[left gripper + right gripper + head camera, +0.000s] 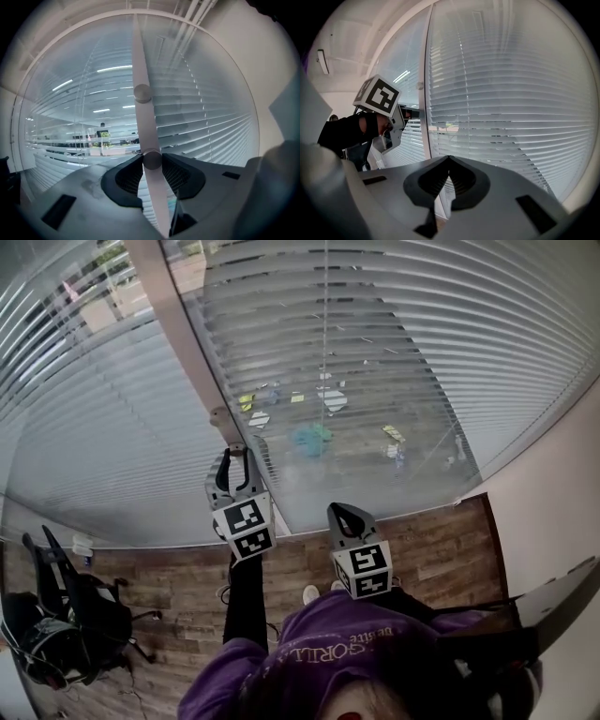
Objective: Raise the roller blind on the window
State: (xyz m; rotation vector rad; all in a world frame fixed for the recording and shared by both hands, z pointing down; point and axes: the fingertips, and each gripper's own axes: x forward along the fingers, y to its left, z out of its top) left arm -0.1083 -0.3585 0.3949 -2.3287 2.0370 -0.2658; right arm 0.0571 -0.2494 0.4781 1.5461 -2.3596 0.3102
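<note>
Slatted blinds [375, 362] hang behind the glass on both sides of a pale mullion [178, 324]. Two round knobs sit on that mullion. My left gripper [234, 456] is raised to the mullion and shut on the lower knob [152, 162], its black pads [125, 177] pressed against either side. The upper knob [142, 93] is free, just above the jaws. My right gripper [343, 512] hangs lower and to the right, in front of the right pane. In its own view the right gripper [449, 158] is shut with nothing in it.
A black office chair and bag [66, 620] stand on the wooden floor [178, 577] at the lower left. A plain wall [562, 512] closes the right side. The person's black sleeve [246, 601] and purple top fill the bottom middle.
</note>
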